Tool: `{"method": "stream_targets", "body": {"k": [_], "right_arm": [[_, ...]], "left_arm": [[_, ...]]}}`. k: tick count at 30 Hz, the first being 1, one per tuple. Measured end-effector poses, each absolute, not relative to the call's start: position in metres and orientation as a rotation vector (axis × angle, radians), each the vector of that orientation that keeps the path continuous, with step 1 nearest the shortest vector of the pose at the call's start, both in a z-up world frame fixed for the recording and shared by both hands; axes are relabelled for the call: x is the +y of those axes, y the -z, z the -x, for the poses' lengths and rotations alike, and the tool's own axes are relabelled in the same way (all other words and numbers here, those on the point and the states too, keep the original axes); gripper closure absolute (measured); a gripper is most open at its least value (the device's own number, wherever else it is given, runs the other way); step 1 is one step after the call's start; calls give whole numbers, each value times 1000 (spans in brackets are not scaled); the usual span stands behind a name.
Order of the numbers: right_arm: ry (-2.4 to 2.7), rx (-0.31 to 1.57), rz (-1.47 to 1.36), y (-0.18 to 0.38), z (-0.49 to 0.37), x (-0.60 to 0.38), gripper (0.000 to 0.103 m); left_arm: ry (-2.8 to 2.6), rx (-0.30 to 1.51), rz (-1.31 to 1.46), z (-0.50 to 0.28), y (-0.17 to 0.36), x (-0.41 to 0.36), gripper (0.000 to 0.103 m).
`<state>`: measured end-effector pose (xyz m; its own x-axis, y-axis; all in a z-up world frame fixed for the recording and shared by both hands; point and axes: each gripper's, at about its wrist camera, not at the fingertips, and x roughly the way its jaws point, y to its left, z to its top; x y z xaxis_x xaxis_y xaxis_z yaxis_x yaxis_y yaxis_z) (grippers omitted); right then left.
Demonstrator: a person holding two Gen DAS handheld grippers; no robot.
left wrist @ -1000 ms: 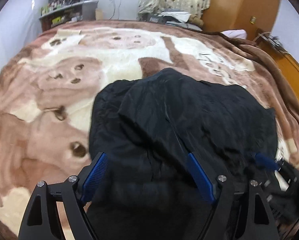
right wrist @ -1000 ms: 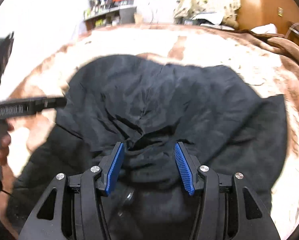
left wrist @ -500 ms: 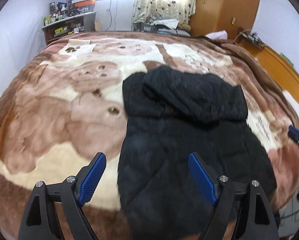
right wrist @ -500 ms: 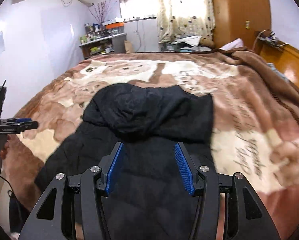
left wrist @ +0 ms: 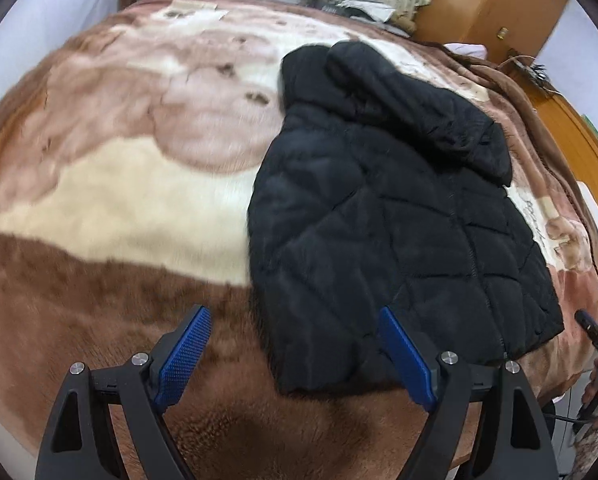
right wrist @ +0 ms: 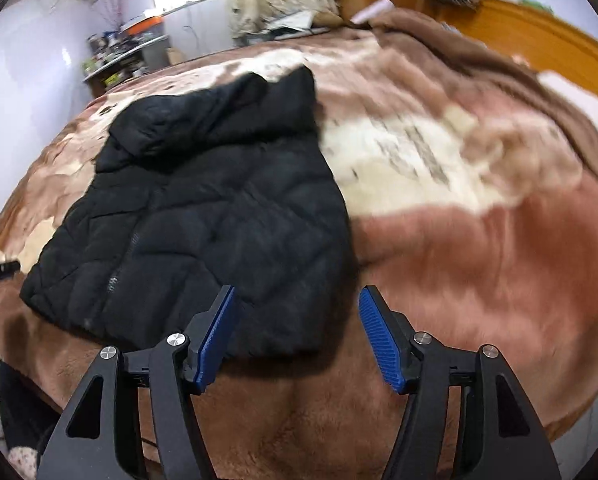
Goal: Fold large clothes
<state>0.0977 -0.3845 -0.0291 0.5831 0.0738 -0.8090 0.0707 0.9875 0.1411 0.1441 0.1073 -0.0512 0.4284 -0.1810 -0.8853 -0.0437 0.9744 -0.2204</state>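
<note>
Left gripper (left wrist: 295, 354): blue pads spread wide, nothing between them but brown blanket; it hangs at the bottom of the left wrist view, over the near edge of the bed.
Right gripper (right wrist: 297, 338): jaws have just been opening and now stand apart, empty; only the jacket's near corner shows in the gap.
Jacket (left wrist: 399, 216): black quilted puffer, lying flat on the blanket (left wrist: 111, 200), zip side up. In the left wrist view it fills the centre and right; in the right wrist view (right wrist: 203, 220) it sits centre-left.
Hood (left wrist: 403, 92): folded down over the chest at the upper end of the garment, towards the top of both frames.
Hem (right wrist: 171, 332): the near edge, just above both sets of pads.
Long axis: runs from hem at the bottom up to hood at the top, tilted a touch in each view.
Which side is nearer: left tongs sit off the jacket's left hem corner, right tongs off its right hem corner, one to each side!
Next move, my guess: each takes its own hem corner and carries it up towards the hood.
</note>
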Motion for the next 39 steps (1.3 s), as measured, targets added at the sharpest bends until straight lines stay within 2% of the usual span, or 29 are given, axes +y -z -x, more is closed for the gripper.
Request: {"method": "stream_targets", "body": {"k": [5, 16, 19, 20, 21, 22, 23, 27, 29, 33, 39], "right_arm": [[-4, 970, -183, 51, -98, -386, 30], [-30, 1042, -191, 85, -121, -378, 29], [-33, 1075, -203, 91, -121, -375, 29], [-39, 1085, -222, 92, -121, -375, 30], [-46, 1089, -243, 93, -120, -376, 39], [-55, 1088, -258, 92, -120, -376, 44], [-44, 1084, -248, 90, -118, -374, 49], [-51, 1064, -184, 83, -115, -364, 65], [-58, 1039, -156, 75, -111, -358, 72], [-65, 988, -107, 56, -106, -350, 82], [-81, 922, -87, 26, -98, -346, 87]], "left_arm": [[66, 1158, 245, -143, 73, 107, 17], [62, 1214, 236, -150, 99, 82, 18], [56, 1194, 251, -148, 103, 79, 27], [67, 1195, 254, -147, 103, 76, 37], [71, 1196, 252, -147, 103, 74, 43], [60, 1196, 240, -148, 102, 73, 44], [52, 1194, 224, -148, 100, 71, 49], [56, 1162, 195, -147, 87, 68, 69], [66, 1138, 192, -143, 78, 66, 73], [87, 1088, 179, -137, 56, 61, 78], [125, 1030, 203, -128, 26, 65, 79]]}}
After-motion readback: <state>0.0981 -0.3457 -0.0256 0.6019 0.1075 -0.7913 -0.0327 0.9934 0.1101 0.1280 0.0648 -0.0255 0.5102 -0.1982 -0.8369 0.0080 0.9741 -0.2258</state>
